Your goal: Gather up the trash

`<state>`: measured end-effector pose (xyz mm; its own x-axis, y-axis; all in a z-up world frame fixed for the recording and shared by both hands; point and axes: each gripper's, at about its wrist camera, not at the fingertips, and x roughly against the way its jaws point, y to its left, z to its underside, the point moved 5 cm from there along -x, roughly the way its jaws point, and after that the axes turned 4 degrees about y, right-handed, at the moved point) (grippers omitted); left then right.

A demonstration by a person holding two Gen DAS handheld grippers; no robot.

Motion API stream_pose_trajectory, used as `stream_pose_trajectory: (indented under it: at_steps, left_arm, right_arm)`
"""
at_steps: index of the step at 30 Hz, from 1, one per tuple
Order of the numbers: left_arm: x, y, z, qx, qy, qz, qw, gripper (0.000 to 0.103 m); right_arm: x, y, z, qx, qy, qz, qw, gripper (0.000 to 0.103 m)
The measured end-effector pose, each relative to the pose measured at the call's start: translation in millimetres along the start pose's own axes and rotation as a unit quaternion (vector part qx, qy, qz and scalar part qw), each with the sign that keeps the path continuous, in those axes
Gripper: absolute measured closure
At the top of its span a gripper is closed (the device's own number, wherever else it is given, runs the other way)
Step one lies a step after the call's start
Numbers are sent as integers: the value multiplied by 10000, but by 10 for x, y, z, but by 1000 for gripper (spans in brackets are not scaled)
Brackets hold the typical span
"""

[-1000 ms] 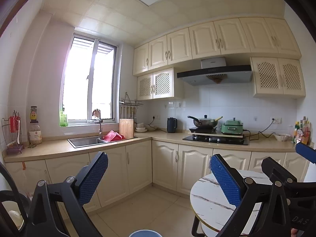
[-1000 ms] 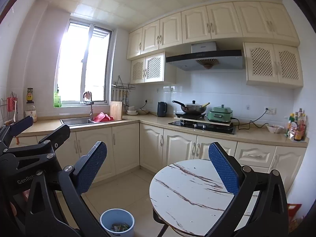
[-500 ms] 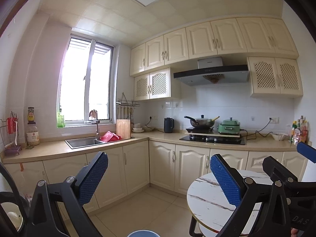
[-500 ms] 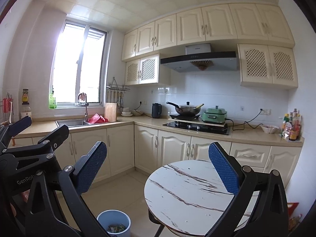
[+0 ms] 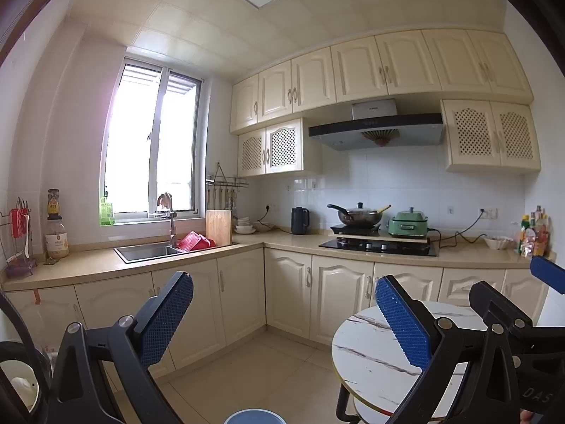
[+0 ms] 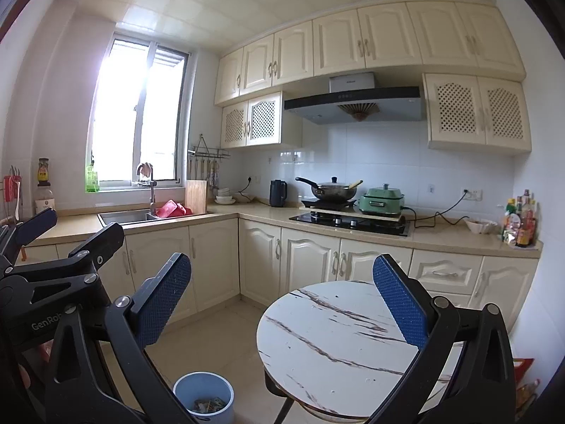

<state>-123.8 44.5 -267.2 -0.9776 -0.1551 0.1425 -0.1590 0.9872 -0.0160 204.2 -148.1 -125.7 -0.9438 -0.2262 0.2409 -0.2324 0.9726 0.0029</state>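
Both tools, left point(image 5: 279, 321) & right point(image 6: 282, 304), gape empty, raised slightly vs. a sec ago; bin point(image 6: 203, 396) holds scraps by table point(image 6: 339, 339) edge; table bare, collecting appears done.

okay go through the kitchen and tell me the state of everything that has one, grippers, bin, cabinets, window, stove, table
Left hand-held gripper: open, holding nothing.
Right hand-held gripper: open, holding nothing.
Trash bin: lidless, some scraps inside.
Cabinet doors: shut.
Wok: lidded, on the stove.
Round table: top bare.

Round table point(image 6: 339, 335) top seemingly bare; bin point(image 6: 204, 397) open on the floor beside it.
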Motion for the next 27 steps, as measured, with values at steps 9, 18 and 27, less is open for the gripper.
stream_pose_trajectory:
  at_steps: [9, 18, 27]
  left_arm:
    - [-77, 97, -138, 24, 61, 60, 10000, 1]
    - [-191, 185, -312, 3, 103, 111, 9999, 1]
    - [-253, 232, -384, -7, 118, 134, 9998, 1]
  right_arm:
    - [-26, -7, 28, 8, 52, 16, 10000, 0]
    - [-68, -3, 36, -2, 123, 40, 9999, 0]
    - [-68, -7, 58, -5, 127, 48, 9999, 0]
